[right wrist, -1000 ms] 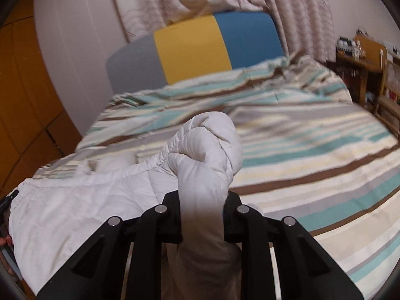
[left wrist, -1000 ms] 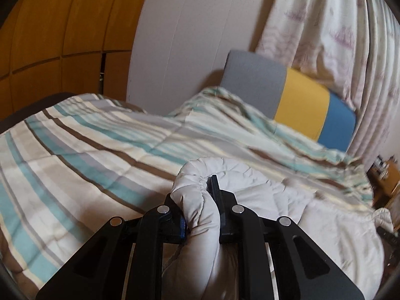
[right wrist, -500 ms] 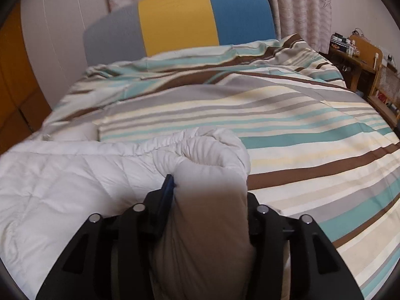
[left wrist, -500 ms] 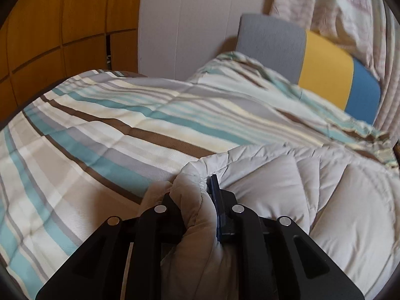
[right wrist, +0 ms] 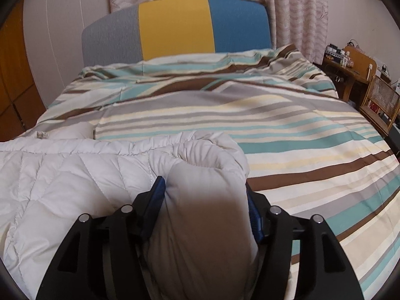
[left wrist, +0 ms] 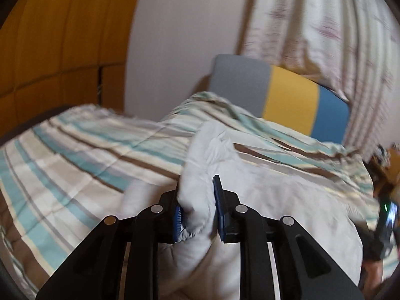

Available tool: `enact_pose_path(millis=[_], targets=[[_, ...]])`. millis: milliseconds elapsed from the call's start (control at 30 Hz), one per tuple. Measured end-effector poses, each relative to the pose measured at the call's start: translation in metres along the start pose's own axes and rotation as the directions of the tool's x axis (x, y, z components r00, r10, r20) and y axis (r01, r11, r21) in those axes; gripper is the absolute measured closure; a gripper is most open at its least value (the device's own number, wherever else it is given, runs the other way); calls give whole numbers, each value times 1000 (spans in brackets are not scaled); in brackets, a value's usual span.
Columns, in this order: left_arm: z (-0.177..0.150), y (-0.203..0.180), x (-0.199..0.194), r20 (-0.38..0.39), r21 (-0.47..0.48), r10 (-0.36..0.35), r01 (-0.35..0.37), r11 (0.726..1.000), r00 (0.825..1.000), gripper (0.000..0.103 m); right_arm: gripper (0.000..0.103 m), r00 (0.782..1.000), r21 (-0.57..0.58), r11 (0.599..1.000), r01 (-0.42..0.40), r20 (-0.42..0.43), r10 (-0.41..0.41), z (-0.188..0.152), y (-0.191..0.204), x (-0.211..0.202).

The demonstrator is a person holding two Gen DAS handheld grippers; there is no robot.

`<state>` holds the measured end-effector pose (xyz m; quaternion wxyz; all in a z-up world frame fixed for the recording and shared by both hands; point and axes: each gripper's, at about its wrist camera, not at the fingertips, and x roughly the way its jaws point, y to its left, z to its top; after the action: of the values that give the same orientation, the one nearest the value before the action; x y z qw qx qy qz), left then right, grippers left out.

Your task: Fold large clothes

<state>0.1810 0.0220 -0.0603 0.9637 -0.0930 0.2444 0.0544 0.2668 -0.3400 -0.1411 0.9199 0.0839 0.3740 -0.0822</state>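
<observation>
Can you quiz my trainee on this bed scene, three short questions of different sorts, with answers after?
1. True or false: the left gripper is shut on the white quilted garment.
2. Multiple choice: the headboard panels, left to right in the right wrist view, are A) gray, yellow, blue B) blue, gray, yellow C) all yellow.
3. Fill in: the garment lies on a ____ duvet.

Key: 1 true; 2 A; 3 striped.
</observation>
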Motion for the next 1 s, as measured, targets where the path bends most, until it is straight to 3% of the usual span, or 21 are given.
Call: enact_pose_path(millis=[67, 133, 300, 400, 467, 533, 667, 733, 867, 1000], targets=[[-6, -17, -3, 15, 32, 7, -7, 999, 1000, 71, 40, 1000, 7, 1000, -6, 5, 6, 0, -2, -1], [-7, -16, -8, 78, -11, 42, -41, 999, 996, 63, 39, 1000, 16, 1000, -16, 2, 16, 0, -4, -1], [13, 18, 4, 63, -130, 137, -128, 983, 989, 62, 39, 999, 29, 999, -31, -5, 31, 1, -6, 0], [23, 29, -7, 97, -178, 120, -102, 979, 988, 61, 38, 999, 32, 999, -32, -6, 33, 2, -6, 1], [29, 26, -15, 125, -170, 133, -111, 979, 983, 48, 38, 999, 32, 999, -31, -7, 31, 2, -6, 1], [28, 19, -16, 114, -150, 59, -42, 988, 992, 47, 38, 1000, 28, 999, -28, -4, 28, 2, -5, 0], [2, -28, -8, 2, -3, -102, 102, 995, 995, 47, 38, 1000, 28, 999, -27, 0, 27, 2, -5, -1], [-10, -55, 3, -51, 102, -136, 141, 985, 989, 47, 38, 1000, 27, 999, -28, 1, 28, 2, -6, -1], [-21, -105, 56, -186, 346, -67, 129, 929, 980, 60, 37, 1000, 27, 999, -28, 1, 28, 1, -6, -1], [-23, -116, 104, -188, 444, 14, 73, 893, 982, 63, 37, 1000, 31, 999, -28, -2, 28, 1, -6, 0]])
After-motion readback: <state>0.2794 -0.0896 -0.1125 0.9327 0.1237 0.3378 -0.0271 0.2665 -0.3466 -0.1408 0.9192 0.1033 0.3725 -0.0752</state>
